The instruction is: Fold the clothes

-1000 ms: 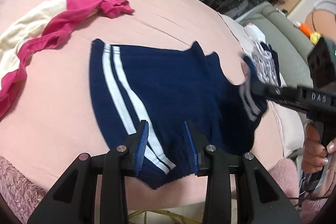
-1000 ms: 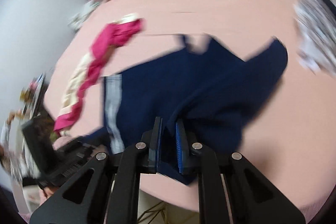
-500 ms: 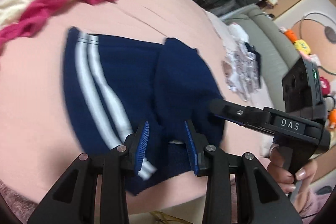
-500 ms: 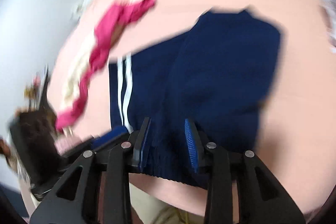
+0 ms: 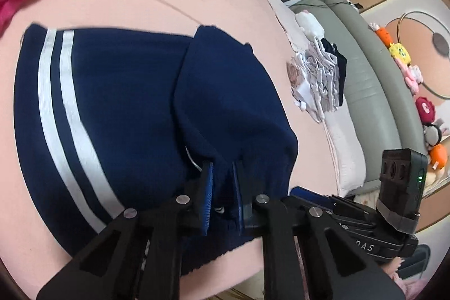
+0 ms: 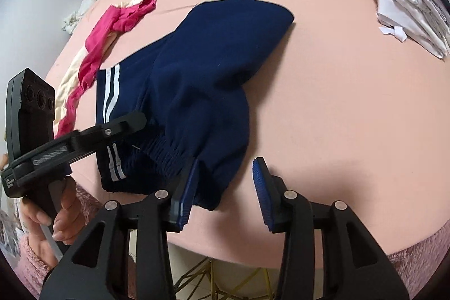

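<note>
Since a second back you flipped the shorts in half on the bed. Your left gripper clamped the waistband, and your right gripper let go, jaws wide apart.

One navy shorts, one pink garment, two grippers

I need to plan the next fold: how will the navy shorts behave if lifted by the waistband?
The navy shorts will probably flop and drape, since the folded-over leg already sags into soft creases. The left gripper, closed on the elastic waistband, likely gets good purchase on that thicker gathered edge. They look light, so they may drag across the pink sheet.
</note>
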Available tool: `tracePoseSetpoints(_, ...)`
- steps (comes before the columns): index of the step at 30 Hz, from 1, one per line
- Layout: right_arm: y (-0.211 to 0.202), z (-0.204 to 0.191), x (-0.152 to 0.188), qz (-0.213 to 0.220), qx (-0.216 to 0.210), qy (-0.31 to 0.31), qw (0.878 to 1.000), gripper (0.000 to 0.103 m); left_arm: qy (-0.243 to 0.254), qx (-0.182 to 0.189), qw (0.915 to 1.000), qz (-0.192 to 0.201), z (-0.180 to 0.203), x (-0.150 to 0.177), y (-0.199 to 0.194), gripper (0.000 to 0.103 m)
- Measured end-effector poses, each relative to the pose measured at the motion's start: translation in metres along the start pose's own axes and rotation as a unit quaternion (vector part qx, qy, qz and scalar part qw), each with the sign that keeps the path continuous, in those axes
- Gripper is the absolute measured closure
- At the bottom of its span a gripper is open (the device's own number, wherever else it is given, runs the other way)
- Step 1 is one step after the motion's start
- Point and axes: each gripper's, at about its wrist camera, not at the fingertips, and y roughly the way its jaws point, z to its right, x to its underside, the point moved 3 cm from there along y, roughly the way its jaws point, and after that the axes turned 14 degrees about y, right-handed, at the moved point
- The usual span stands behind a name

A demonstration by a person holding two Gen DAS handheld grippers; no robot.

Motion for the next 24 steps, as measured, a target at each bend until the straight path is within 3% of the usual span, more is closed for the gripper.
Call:
tracePoseSetpoints(5,-0.011,-0.009,-0.007,0.012,-0.007,0.001,1.0,0.062,0.028,-0.06,0.9951,0.073,0.014,-0.015,-0.052,0.091)
tracePoseSetpoints(12,0.002,-0.054,-0.006,0.019,-0.01,-0.05,0.999,0.055,-0.051,-0.096,0.9927,0.052,-0.018,0.031,-0.072,0.091)
tracePoseSetpoints(15,0.028,-0.059,-0.002,0.004,0.028,-0.061,0.998,0.055,-0.086,-0.109,0.9895,0.041,-0.032,0.051,-0.079,0.091)
tracePoseSetpoints(18,0.05,-0.056,0.002,-0.012,0.06,-0.061,0.996,0.054,-0.134,-0.079,0.9877,0.015,-0.046,0.066,-0.067,0.091)
tracePoseSetpoints(21,0.043,-0.042,0.002,-0.014,0.042,-0.037,0.998,0.053,-0.134,-0.041,0.9896,0.033,-0.039,0.064,-0.074,0.091)
tracePoseSetpoints(24,0.029,-0.032,-0.001,-0.016,0.025,-0.02,0.999,0.045,-0.137,-0.036,0.9897,0.018,-0.036,0.076,-0.068,0.091)
